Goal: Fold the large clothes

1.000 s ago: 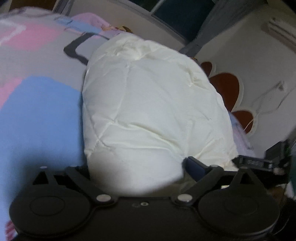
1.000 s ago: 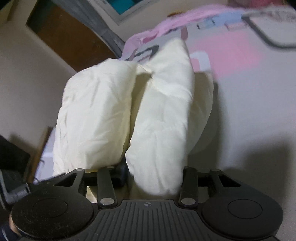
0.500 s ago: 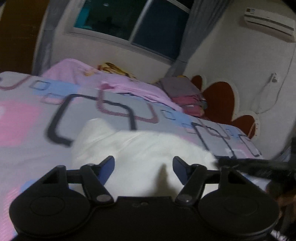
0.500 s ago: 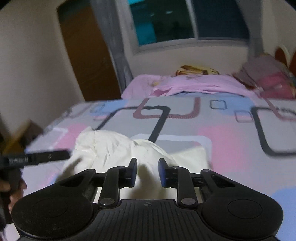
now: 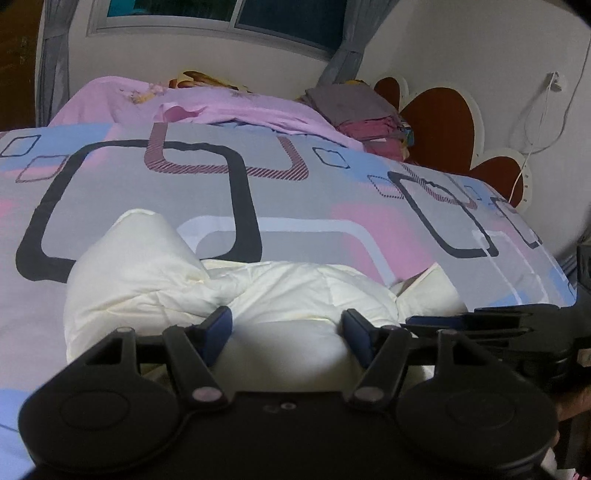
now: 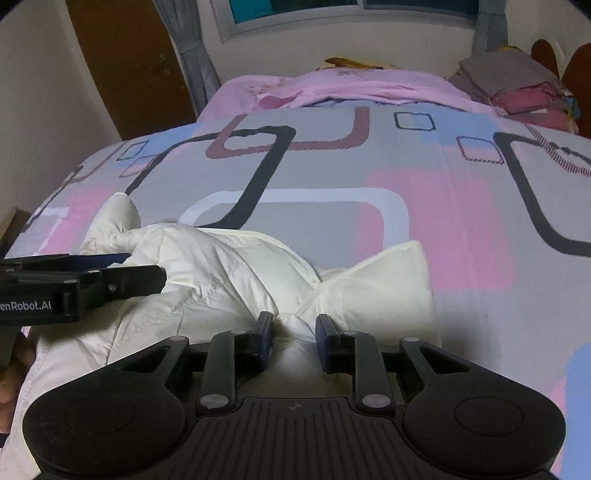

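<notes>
Cream quilted jacket (image 5: 258,291) bunched on the near edge of a patterned bed.

The bedspread (image 5: 303,192) is flat cotton-looking cloth, grey with pink and blue blocks and dark rounded squares; a window (image 5: 236,14) sits at twelve o'clock, a folded clothes stack (image 5: 362,110) at one o'clock. The left gripper (image 5: 286,332) is spread wide, puffy fabric lying between its blue pads without being pinched. The right gripper (image 6: 293,338) is parted (narrower gap), a fold bulging between the fingers, ungrasped. Bare bedspread stretches beyond the jacket.
</notes>
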A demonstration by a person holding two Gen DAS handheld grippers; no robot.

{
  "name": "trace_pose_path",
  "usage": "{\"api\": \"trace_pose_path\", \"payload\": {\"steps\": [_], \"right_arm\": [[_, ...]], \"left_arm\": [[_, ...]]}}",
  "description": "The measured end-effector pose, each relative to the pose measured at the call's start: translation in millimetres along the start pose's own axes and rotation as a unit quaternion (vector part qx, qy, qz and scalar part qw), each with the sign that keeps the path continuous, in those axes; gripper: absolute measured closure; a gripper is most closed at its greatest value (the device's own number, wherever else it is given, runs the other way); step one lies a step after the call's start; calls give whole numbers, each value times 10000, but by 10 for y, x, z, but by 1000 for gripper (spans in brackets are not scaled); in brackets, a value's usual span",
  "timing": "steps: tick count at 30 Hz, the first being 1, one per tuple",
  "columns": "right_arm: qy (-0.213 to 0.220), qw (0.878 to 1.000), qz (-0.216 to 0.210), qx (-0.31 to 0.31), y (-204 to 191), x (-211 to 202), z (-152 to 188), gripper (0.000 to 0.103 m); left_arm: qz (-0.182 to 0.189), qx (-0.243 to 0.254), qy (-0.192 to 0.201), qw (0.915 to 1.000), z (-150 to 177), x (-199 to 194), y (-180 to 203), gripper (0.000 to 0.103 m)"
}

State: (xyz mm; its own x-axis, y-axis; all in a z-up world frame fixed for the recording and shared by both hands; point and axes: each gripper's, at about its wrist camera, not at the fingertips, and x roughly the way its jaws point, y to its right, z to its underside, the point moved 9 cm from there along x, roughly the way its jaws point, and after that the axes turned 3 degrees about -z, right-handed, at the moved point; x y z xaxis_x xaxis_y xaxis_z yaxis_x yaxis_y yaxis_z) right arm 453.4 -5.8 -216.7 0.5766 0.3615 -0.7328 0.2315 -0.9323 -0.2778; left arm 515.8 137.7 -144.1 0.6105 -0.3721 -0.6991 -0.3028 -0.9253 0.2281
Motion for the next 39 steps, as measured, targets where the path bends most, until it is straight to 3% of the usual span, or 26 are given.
{"api": "trace_pose_path", "payload": {"steps": [4,8,11,14,18,23,27,31,34,36,38,39], "right_arm": [[44,10000,33,-25,-46,-193,-10,79],[675,9974,-181,173,-87,-799,-97,79],[898,9951,-401,-5,-195,-1227,34,79],[858,9947,-537,-182,-302,-1472,276,79],[620,9957,-605,-336,-409,-1550,626,79],[313,9979,-348,-454,-413,-1321,974,79],[283,9987,-402,-134,-319,-1208,1043,79],[261,9983,-411,-306,-327,-1229,1055,79],[532,9972,-476,-199,-316,-1558,1025,78],[685,9963,-476,-188,-306,-1808,1086,78],[855,9953,-407,-195,-266,-2109,1190,78],[911,9949,-403,-168,-252,-2224,1233,78]], "left_arm": [[-62,146,-41,9999,-24,-31,16,38],[27,-12,319,9995,-26,-482,85,39],[118,-89,572,9983,155,-967,178,39],[117,-140,549,9983,453,-1227,302,39],[-86,58,410,9991,877,-1348,518,39],[-317,97,474,9983,1102,-1325,555,38],[-479,158,475,9976,1155,-1309,567,38],[-763,326,462,9955,1220,-1336,593,36],[-1026,246,527,9930,1250,-1504,604,38],[-1246,190,668,9898,1319,-1730,642,32],[-1447,203,820,9859,1409,-1976,717,15],[-1501,211,875,9846,1445,-2078,755,14]]}}
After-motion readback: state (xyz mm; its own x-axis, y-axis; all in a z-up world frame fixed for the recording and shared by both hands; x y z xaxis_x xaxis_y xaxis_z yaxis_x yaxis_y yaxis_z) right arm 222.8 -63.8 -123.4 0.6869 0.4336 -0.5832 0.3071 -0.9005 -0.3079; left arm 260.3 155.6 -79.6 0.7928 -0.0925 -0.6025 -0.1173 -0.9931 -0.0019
